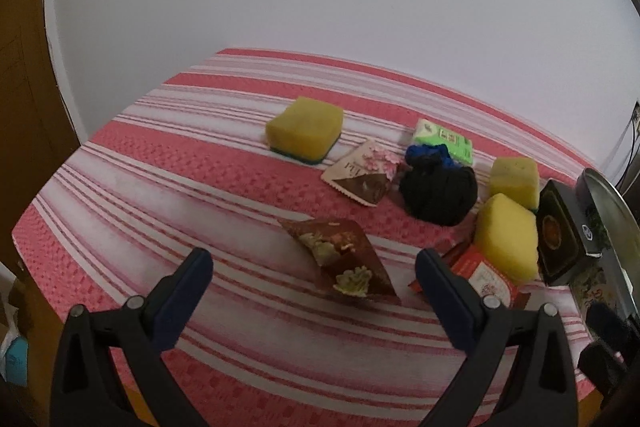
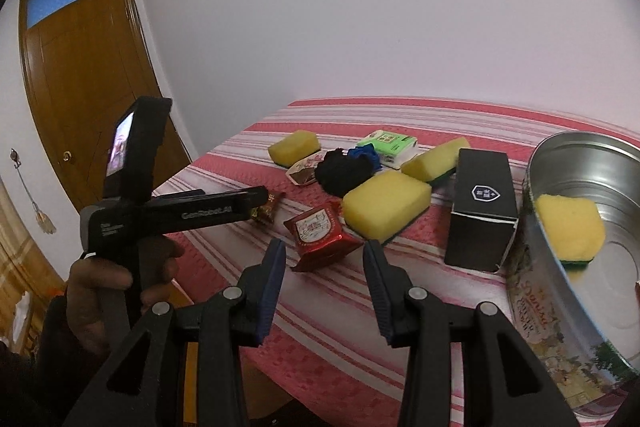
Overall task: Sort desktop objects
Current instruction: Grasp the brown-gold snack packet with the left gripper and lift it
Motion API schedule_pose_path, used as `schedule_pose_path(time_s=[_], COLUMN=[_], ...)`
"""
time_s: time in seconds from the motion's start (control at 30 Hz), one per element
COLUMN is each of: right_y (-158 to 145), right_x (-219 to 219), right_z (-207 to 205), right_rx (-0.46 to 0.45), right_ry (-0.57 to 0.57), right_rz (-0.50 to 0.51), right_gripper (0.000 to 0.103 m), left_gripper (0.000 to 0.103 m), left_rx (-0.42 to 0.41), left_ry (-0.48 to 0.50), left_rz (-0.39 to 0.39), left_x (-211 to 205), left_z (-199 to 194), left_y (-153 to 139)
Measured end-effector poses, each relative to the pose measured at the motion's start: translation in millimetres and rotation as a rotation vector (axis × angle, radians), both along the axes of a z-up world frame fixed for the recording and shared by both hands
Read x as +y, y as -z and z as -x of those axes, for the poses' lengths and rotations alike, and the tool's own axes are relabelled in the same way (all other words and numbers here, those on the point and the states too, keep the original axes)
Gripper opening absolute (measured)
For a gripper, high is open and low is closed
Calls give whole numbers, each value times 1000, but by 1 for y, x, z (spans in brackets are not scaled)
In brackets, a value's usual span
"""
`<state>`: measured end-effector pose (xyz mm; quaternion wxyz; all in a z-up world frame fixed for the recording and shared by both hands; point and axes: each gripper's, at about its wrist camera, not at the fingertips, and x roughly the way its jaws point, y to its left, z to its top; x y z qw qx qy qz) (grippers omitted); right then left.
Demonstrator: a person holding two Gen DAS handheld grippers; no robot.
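My left gripper (image 1: 314,261) is open and empty, just above a brown snack packet (image 1: 342,261) on the striped cloth. My right gripper (image 2: 325,251) is open and empty, in front of a red snack packet (image 2: 320,233). Yellow sponges lie on the cloth: one far left (image 1: 306,131), two at the right (image 1: 506,235) (image 1: 516,179). Another sponge (image 2: 570,227) lies inside the round metal tin (image 2: 624,163). A black and blue cloth bundle (image 1: 438,193), a pale snack packet (image 1: 362,177), a green tissue pack (image 1: 442,139) and a black box (image 2: 482,207) are in the middle.
The table under the red and white striped cloth (image 1: 160,187) ends close to me and at the left. A white wall stands behind it. A wooden door (image 2: 84,67) is at the left. The left hand-held gripper body (image 2: 176,215) crosses the right wrist view.
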<state>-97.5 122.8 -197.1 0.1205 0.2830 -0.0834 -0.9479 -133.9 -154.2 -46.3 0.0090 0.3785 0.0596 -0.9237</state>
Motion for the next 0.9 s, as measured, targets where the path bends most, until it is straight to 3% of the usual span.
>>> schedule_pose_path(time_s=[0.27, 0.37, 0.43, 0.5, 0.6, 0.73, 0.9], right_y=[9, 11, 13, 16, 17, 18, 16], right_x=[-1, -1, -1, 0, 1, -1, -10], right_z=[6, 8, 11, 14, 20, 31, 40], right_rx=[-28, -36, -43, -47, -51, -56, -51], right_ry=[6, 5, 3, 1, -4, -13, -54], right_rz=[11, 11, 13, 24, 23, 20, -13], right_gripper=[43, 44, 49, 55, 56, 56, 56], left_gripper=[98, 88, 66, 66, 59, 43, 39], left_rx=[-42, -69, -99, -87, -78, -54, -43], left_ry=[-17, -22, -12, -7, 14, 28, 36], left_rz=[51, 54, 55, 86, 76, 78, 66], left_x=[8, 8, 8, 12, 11, 6, 0], left_z=[23, 30, 34, 33, 32, 28, 23], left_y=[6, 12, 19, 22, 22, 22, 20])
